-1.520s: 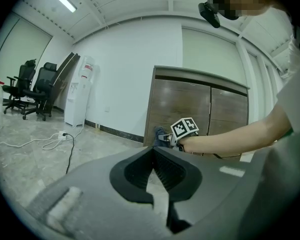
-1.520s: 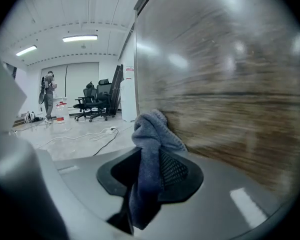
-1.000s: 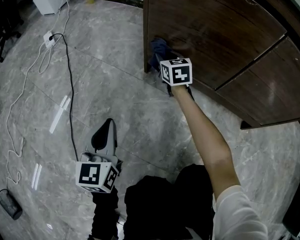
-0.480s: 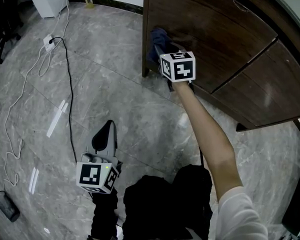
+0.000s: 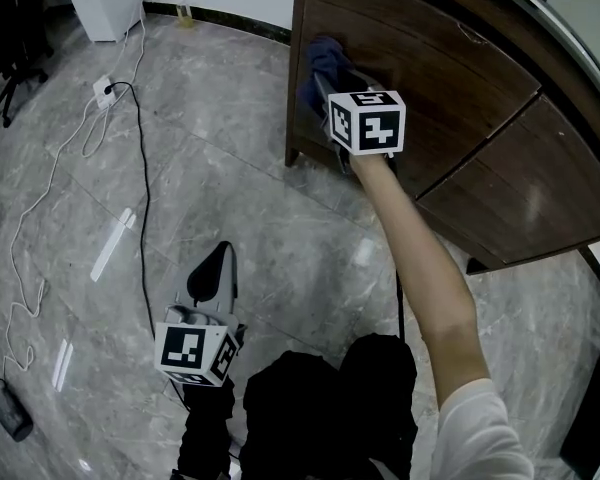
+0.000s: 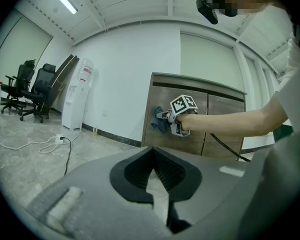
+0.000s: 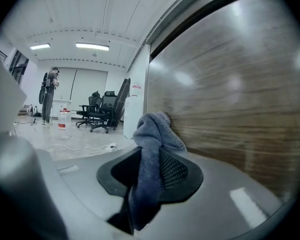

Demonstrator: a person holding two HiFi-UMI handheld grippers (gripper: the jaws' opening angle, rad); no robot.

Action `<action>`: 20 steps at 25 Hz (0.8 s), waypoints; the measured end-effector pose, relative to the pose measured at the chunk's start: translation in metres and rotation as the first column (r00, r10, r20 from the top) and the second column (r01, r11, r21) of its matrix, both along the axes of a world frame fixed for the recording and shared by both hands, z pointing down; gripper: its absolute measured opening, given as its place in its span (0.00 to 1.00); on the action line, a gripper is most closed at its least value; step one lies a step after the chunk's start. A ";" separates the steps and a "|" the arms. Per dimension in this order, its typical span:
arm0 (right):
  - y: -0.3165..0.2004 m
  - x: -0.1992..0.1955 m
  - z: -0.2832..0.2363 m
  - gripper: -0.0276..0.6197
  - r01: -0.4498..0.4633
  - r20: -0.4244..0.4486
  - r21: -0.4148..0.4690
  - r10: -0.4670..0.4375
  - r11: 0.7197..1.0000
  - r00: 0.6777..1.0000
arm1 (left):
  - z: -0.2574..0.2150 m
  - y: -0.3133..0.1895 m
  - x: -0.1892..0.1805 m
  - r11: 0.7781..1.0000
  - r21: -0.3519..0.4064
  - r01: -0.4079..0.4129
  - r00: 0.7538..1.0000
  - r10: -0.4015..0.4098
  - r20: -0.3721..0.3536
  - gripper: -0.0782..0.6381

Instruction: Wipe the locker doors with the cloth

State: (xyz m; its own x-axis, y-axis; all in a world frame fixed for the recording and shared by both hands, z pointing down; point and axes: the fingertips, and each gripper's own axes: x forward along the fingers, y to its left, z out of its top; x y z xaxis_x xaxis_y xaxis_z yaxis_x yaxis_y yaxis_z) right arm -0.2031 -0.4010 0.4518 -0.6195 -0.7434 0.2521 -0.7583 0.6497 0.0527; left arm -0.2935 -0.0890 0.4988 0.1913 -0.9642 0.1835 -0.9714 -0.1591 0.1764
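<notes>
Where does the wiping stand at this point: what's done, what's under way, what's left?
Done: the cloth is already clamped in the fingers of the right gripper. In hand: it sits against the left locker door, near that door's left edge. Left: the wood shows no mark of what has been wiped, so the area covered is unclear; the right door has no cloth on it. The left gripper hangs empty.

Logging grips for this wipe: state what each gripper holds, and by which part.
Right gripper grips the blue cloth by its bunched middle, jaws closed on it; left gripper holds nothing.
</notes>
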 end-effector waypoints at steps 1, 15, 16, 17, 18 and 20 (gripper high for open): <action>0.000 0.000 -0.006 0.20 0.000 0.004 0.005 0.000 1.000 1.000 | -0.002 0.000 0.000 1.000 0.006 0.000 1.000 0.000 0.003 0.11; -0.004 -0.008 -0.098 0.20 0.003 0.072 0.112 -0.011 0.994 0.997 | -0.024 -0.004 -0.003 0.999 0.036 0.014 1.000 -0.014 0.014 0.11; -0.004 -0.010 -0.104 0.20 0.004 0.076 0.119 -0.013 0.993 0.997 | -0.024 -0.003 -0.003 0.999 0.035 0.014 1.000 -0.015 0.013 0.11; -0.004 -0.012 -0.110 0.20 0.005 0.080 0.125 -0.015 0.992 0.997 | -0.024 -0.003 -0.003 0.999 0.035 0.014 1.000 -0.015 0.013 0.11; -0.004 -0.014 -0.116 0.20 0.005 0.085 0.132 -0.017 0.991 0.996 | -0.024 -0.002 -0.004 0.999 0.036 0.014 1.000 -0.015 0.013 0.11; -0.004 -0.018 -0.129 0.20 0.005 0.095 0.145 -0.019 0.989 0.995 | -0.025 -0.002 -0.005 0.999 0.038 0.015 1.000 -0.015 0.013 0.11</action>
State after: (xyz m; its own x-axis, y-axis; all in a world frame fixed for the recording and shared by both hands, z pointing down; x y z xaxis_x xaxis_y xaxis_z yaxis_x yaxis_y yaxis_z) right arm -0.2208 -0.4053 0.3233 -0.6445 -0.7602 0.0819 -0.7566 0.6496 0.0744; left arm -0.2983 -0.0909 0.4741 0.1747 -0.9732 0.1494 -0.9759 -0.1509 0.1577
